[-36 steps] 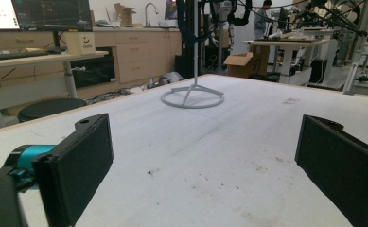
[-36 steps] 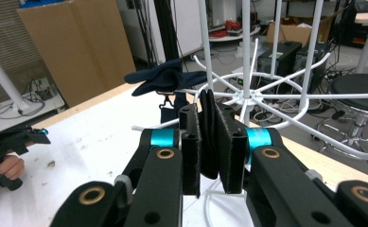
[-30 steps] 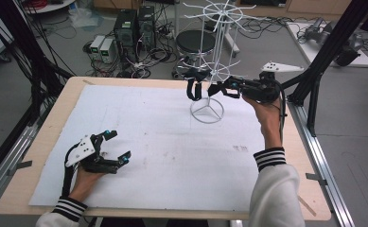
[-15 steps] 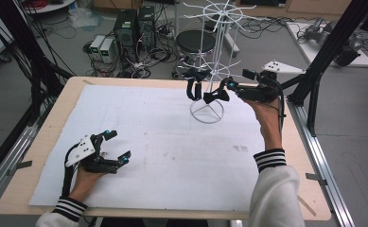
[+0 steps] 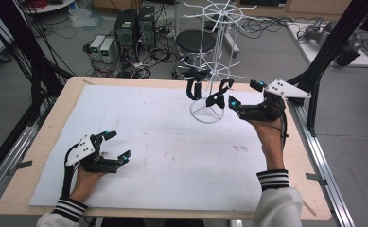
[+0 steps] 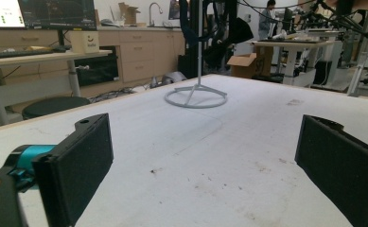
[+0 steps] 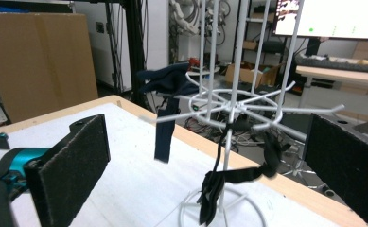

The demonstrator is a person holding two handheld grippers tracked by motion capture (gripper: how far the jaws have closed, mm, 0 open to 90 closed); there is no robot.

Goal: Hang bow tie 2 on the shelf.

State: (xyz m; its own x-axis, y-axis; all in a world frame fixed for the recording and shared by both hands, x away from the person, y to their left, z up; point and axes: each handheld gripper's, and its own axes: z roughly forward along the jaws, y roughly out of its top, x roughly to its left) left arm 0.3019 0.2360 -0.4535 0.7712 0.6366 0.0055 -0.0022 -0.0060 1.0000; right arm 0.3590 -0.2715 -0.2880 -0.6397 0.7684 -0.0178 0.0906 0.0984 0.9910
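A white wire rack (image 5: 218,47) stands at the back middle of the table, its ring base (image 5: 207,114) on the white sheet. Two black straps hang from its lower arms, one on the left (image 5: 193,86) and one on the right (image 5: 219,96). My right gripper (image 5: 243,93) is just right of the rack, off the right strap. Its jaws have just been opening and stand wide, with nothing pressed between them. In the right gripper view both straps (image 7: 165,130) (image 7: 229,177) hang beyond the pads (image 7: 70,165). My left gripper (image 5: 117,144) rests open on the sheet at front left.
The white sheet (image 5: 162,142) covers most of the wooden table (image 5: 39,156). Black frame posts (image 5: 323,61) rise at the right rear, and a metal rail (image 5: 314,156) runs along the right edge. Computers and cables (image 5: 132,33) lie on the floor behind.
My right gripper was shut at the right strap by the rack; it has opened and drawn back to the right, leaving the strap hanging. The left gripper has stayed put.
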